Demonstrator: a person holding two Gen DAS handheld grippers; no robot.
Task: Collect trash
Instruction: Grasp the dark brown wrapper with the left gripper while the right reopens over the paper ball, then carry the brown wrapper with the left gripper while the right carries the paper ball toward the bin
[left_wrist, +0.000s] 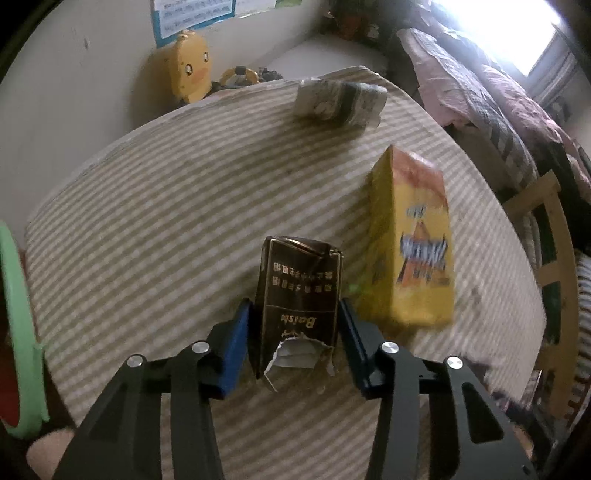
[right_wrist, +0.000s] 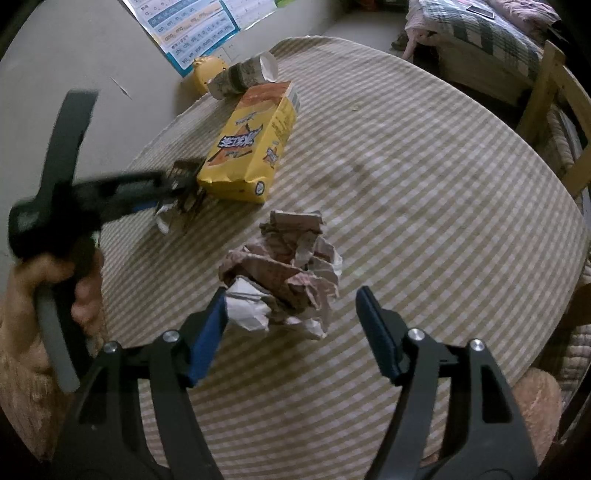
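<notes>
A torn dark cigarette pack (left_wrist: 300, 306) lies on the striped round table (left_wrist: 166, 206) between the fingers of my left gripper (left_wrist: 295, 314); the jaws flank its sides, and I cannot tell if they press it. A yellow snack box (left_wrist: 413, 240) lies just right of it, and a paper cup (left_wrist: 338, 98) lies on its side at the far edge. My right gripper (right_wrist: 293, 299) is open around the near part of a crumpled brown-and-white paper ball (right_wrist: 284, 280). The right wrist view also shows the left gripper (right_wrist: 173, 184) at the pack, the box (right_wrist: 251, 147) and the cup (right_wrist: 245, 75).
A yellow duck toy (left_wrist: 188, 70) stands behind the table by the wall. A green plastic rim (left_wrist: 18, 332) is at the left edge. A bed with quilts (left_wrist: 491, 110) and a wooden chair (right_wrist: 554, 122) stand to the right.
</notes>
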